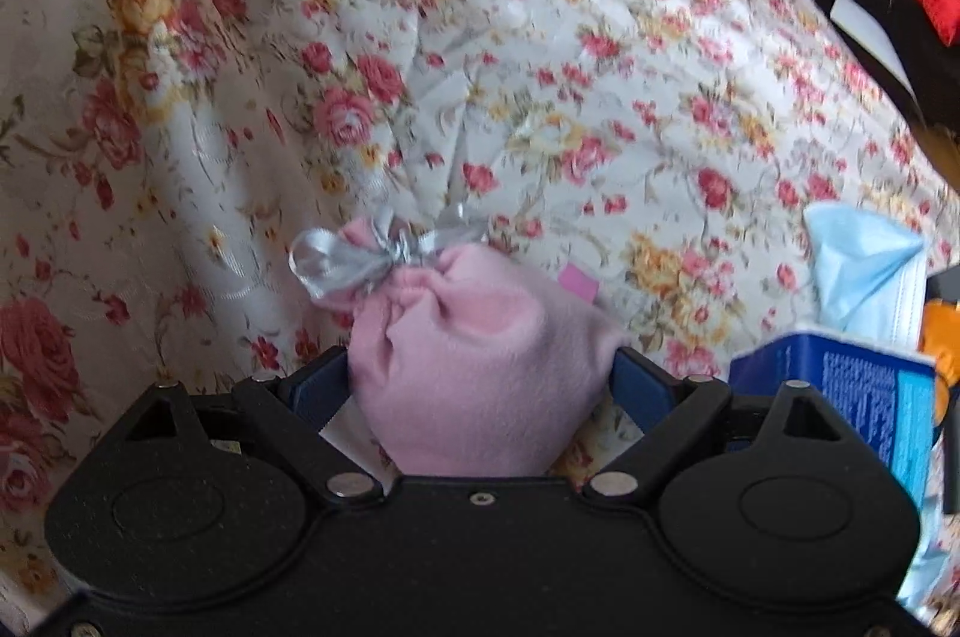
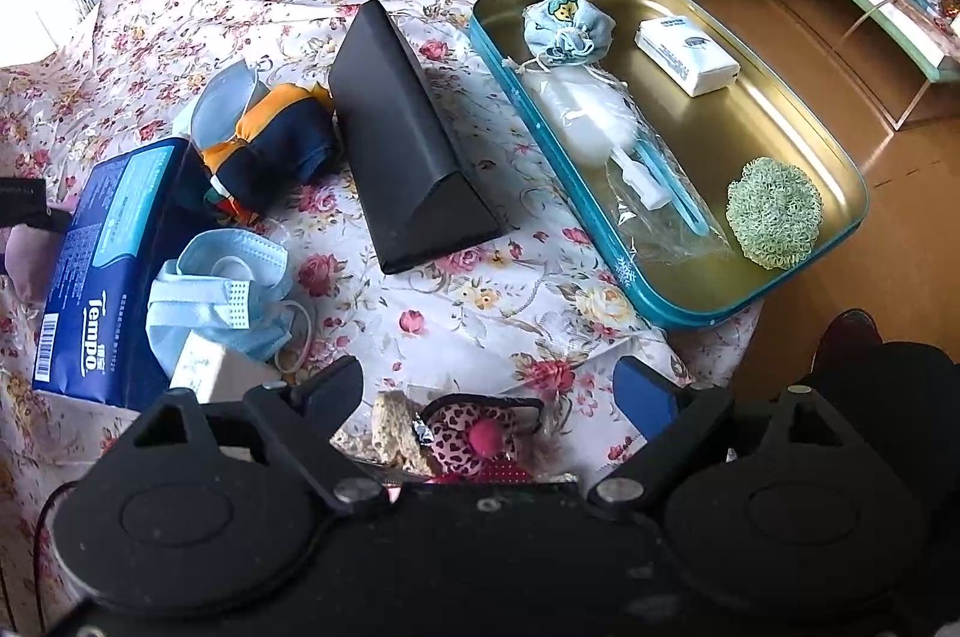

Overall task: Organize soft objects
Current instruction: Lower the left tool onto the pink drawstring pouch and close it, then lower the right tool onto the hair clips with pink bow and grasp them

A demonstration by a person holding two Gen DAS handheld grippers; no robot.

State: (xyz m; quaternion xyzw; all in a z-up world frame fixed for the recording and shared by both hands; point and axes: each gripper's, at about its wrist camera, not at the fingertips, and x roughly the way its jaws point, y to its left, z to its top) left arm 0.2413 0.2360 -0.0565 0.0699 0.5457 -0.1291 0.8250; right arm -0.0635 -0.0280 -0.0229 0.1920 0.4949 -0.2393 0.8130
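Note:
A pink fleece pouch tied with a silver ribbon lies on the floral cloth. My left gripper has both blue pads against the pouch's sides and pinches it. In the right wrist view, my right gripper stands open above a pink leopard-print soft item and a beige spongy piece near the table's edge, touching neither. A teal-rimmed gold tray holds a blue drawstring pouch, a white puff in plastic, a white box and a green scrubber.
A black triangular case lies left of the tray. Further left are an orange and navy cloth bundle, blue face masks and a blue tissue pack. The tissue pack and a mask sit right of the pink pouch.

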